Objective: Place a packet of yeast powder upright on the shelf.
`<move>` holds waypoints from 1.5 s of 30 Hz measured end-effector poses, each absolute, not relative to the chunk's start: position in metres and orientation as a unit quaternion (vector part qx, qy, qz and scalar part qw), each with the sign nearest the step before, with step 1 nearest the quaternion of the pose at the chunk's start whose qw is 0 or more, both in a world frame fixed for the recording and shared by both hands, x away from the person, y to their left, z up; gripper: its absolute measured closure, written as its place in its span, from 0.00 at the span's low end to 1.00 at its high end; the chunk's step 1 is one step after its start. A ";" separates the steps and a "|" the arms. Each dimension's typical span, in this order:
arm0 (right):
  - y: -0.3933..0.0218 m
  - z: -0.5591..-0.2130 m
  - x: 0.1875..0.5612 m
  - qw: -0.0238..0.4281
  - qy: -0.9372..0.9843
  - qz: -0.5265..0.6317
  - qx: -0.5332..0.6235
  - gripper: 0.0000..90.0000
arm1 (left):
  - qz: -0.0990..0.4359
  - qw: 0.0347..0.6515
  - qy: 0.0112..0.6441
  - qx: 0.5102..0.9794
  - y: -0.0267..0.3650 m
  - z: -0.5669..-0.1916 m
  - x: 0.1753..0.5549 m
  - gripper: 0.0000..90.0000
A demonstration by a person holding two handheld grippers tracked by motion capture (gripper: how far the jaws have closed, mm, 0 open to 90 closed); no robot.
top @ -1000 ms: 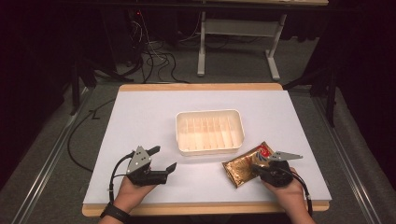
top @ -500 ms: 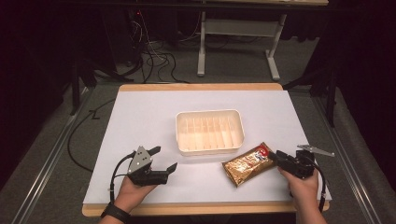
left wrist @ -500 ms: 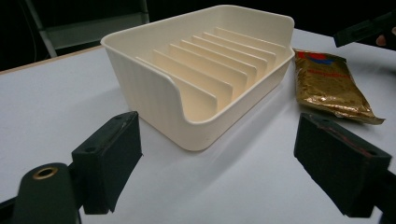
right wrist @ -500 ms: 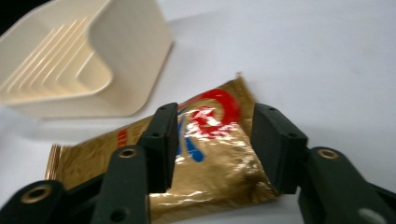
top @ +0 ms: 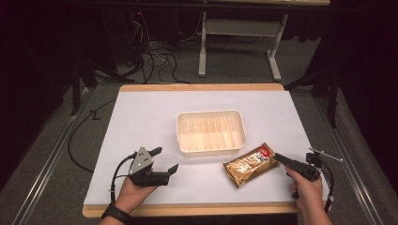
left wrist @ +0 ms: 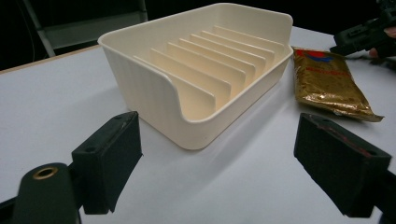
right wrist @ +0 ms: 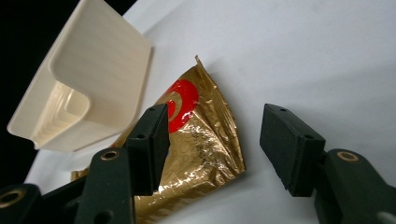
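White tabletop [top: 141,122]: right gripper [top: 280,158], jaws just opened, empty beside gold packet [top: 248,165]; left gripper [top: 164,161] idle, open; regrasp likely next.

- I saw a white-topped table [top: 141,117] with a wooden edge on grey carpet [top: 61,140].
- Behind it stood a white desk frame [top: 239,51] and tangled cables [top: 150,56].
- The surroundings lay dark.

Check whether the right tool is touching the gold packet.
Apart. The high view shows white table between the right tool and the gold packet; its jaws have just been opening, with nothing between them.
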State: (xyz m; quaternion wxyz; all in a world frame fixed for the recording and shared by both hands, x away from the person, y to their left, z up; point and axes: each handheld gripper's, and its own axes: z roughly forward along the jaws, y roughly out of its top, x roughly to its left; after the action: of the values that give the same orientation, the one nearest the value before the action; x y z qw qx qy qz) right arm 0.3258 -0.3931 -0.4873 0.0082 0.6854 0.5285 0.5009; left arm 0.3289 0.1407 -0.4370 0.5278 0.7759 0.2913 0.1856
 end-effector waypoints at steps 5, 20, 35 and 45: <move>-0.393 -0.493 0.328 -0.031 0.512 0.522 0.681 0.50 | 0.187 0.529 0.292 0.775 0.141 -0.437 0.328 0.17; -0.392 -0.488 0.327 -0.037 0.529 0.529 0.662 0.95 | 0.188 0.527 0.291 0.776 0.140 -0.437 0.328 0.17; -0.371 -0.427 0.303 0.154 0.599 0.549 0.563 1.00 | 0.190 0.528 0.291 0.775 0.142 -0.436 0.328 0.17; -0.352 -0.398 0.285 0.232 0.606 0.574 0.500 1.00 | 0.192 0.529 0.291 0.774 0.143 -0.435 0.328 0.17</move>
State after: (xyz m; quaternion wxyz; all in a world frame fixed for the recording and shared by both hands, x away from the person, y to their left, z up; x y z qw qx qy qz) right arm 0.2847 -0.3520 -0.3984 0.2321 0.4997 0.6061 0.5737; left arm 0.3280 0.1432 -0.4353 0.5292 0.7735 0.2908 0.1924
